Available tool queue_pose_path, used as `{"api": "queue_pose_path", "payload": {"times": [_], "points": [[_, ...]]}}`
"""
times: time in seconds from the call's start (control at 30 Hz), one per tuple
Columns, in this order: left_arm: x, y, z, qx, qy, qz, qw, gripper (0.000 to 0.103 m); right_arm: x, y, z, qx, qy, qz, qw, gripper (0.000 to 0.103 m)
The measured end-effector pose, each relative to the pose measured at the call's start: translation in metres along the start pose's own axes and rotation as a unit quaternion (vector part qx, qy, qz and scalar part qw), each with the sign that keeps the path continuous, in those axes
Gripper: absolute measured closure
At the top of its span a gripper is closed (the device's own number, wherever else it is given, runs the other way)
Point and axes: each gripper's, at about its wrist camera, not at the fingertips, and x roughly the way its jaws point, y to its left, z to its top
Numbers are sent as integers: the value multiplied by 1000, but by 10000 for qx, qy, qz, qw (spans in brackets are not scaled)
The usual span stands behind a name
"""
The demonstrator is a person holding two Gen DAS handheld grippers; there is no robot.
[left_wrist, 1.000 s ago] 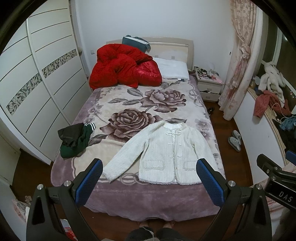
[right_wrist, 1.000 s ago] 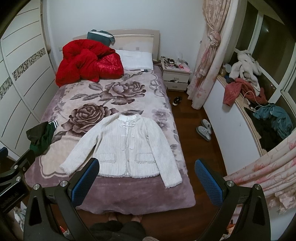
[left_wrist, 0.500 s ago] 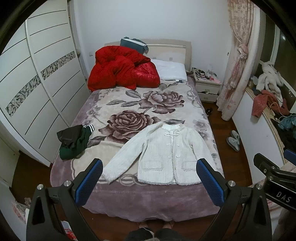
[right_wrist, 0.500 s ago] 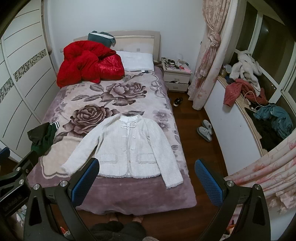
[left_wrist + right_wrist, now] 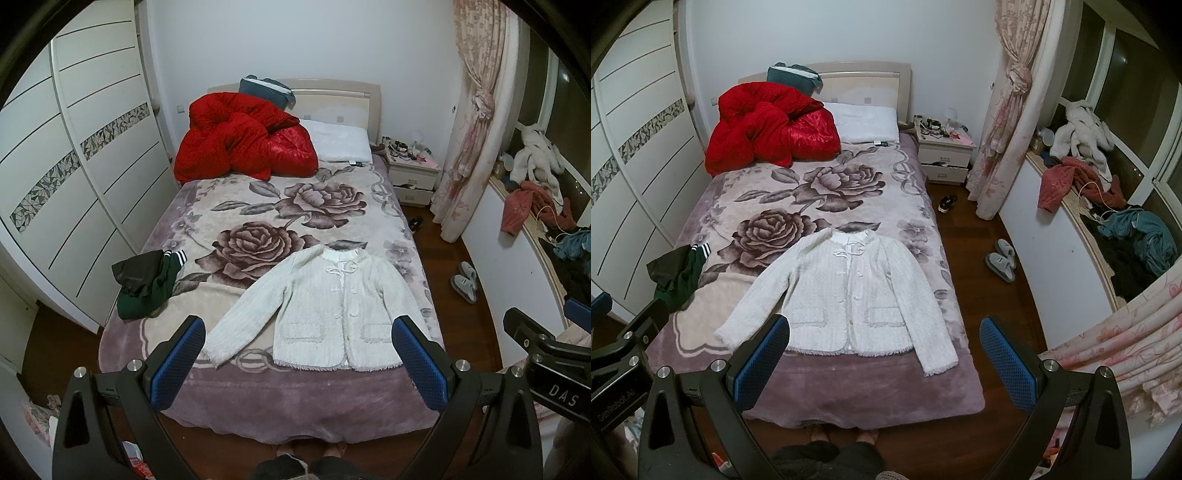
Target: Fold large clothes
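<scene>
The white cardigan is lying flat at the bed's foot edge, collar towards the headboard; the left gripper and right gripper are hovering above it, jaws apart, each nearer its own sleeve.

Bed with rose-print blanket, four items on top.
I see a white cardigan spread flat near the foot, a dark green garment bunched at the left edge, a red quilt heaped beside a white pillow at the headboard.
</scene>
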Motion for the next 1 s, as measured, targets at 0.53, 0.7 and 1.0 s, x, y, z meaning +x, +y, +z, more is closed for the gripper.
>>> {"api": "queue_pose_path", "payload": {"times": [0.53, 0.7, 1.0], "points": [[5, -7, 18, 46, -31, -60, 10000, 0, 1, 0, 1, 42, -3, 8, 10000, 0], [18, -3, 27, 83, -1, -128, 9999, 0, 2, 11, 12, 87, 37, -27, 10000, 0], [42, 14, 29, 123, -18, -196, 9997, 0, 41, 32, 20, 269, 187, -137, 9994, 0]]}}
